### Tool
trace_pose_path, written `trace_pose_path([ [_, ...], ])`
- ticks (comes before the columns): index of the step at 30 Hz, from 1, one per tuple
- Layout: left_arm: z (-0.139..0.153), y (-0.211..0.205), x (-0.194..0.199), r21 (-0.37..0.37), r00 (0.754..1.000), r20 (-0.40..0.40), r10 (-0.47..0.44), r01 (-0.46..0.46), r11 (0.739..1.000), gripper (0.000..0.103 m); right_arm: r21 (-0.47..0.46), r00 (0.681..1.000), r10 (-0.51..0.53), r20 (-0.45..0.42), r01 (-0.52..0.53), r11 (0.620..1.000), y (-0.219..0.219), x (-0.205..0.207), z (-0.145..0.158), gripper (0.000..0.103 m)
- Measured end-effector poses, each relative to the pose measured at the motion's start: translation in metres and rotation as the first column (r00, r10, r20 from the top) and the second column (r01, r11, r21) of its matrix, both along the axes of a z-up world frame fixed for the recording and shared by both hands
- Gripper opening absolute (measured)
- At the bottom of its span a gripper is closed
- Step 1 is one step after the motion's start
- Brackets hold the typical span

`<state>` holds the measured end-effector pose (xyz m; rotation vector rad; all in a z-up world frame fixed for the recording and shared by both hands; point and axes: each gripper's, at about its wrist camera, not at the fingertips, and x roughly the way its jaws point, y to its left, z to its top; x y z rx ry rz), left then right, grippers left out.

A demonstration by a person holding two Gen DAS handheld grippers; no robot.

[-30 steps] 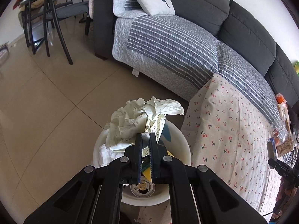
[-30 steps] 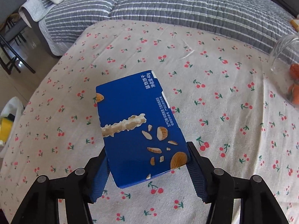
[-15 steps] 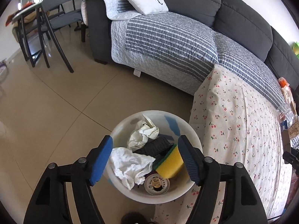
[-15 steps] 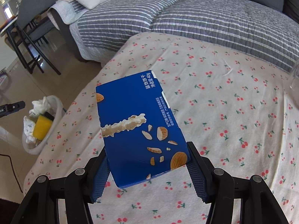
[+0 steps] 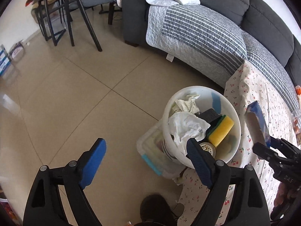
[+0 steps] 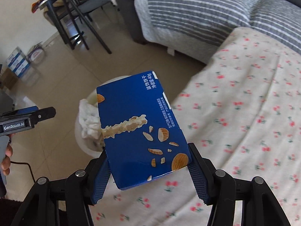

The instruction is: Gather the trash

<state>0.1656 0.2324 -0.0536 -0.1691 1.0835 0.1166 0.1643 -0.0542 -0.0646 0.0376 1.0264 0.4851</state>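
A white bin point(image 5: 188, 92) stands on the floor beside the cherry-print cloth point(image 5: 263, 98). It holds crumpled paper point(image 5: 185, 101), a white tissue point(image 5: 186, 126), a yellow sponge point(image 5: 221, 130) and a can point(image 5: 207, 148). My left gripper point(image 5: 146, 162) hangs left of the bin over the tiles; its jaws are opening and nothing is between them. My right gripper point(image 6: 148, 169) is shut on a blue biscuit box point(image 6: 139, 130) and holds it tilted above the bin point(image 6: 82, 145), which it mostly hides. The box point(image 5: 256, 116) also shows right of the bin in the left wrist view.
A clear plastic container point(image 5: 152, 150) with a blue latch lies under the bin. A grey sofa with a striped quilt point(image 5: 197, 30) runs along the back. Dark chairs and a table point(image 5: 75, 9) stand at the far left. Cardboard boxes point(image 6: 17, 62) sit by the wall.
My left gripper let go of the crumpled paper, which now lies in the bin, opened wide and drew off to the left. My right gripper carried the blue box from over the cloth to the bin.
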Motion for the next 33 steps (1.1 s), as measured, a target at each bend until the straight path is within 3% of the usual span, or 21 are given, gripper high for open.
trace_pose_path([
  [5, -0.002, 0.007, 0.002, -0.028, 1.0, -0.001, -0.013, 0.013, 1.0, 0.089, -0.001, 0.999, 0.022, -0.042, -0.022, 1.0, 0.048, 0.031, -0.023, 0.065],
  [13, -0.001, 0.004, 0.005, -0.036, 0.999, 0.012, -0.043, 0.043, 0.998, 0.089, 0.104, 0.982, -0.01, -0.19, 0.031, 0.994, 0.057, 0.075, -0.041, 0.068],
  [15, 0.0, 0.002, 0.005, -0.032, 0.999, 0.012, -0.049, 0.05, 0.998, 0.089, 0.119, 0.979, -0.026, -0.201, 0.051, 0.992, 0.054, 0.078, -0.041, 0.079],
  [24, 0.008, -0.017, 0.002, -0.018, 0.997, 0.031, -0.065, 0.065, 0.998, 0.089, 0.11, 0.981, -0.05, -0.189, 0.072, 0.991, 0.034, 0.071, -0.033, 0.08],
  [30, 0.022, -0.055, -0.014, 0.024, 0.991, 0.064, -0.116, 0.115, 0.993, 0.09, 0.052, 0.991, -0.06, -0.117, 0.067, 0.996, 0.004, 0.04, -0.006, 0.083],
  [33, 0.03, -0.075, -0.027, 0.047, 0.987, 0.092, -0.132, 0.129, 0.991, 0.1, 0.013, 0.994, -0.083, -0.065, 0.084, 0.996, -0.02, 0.015, 0.01, 0.086],
])
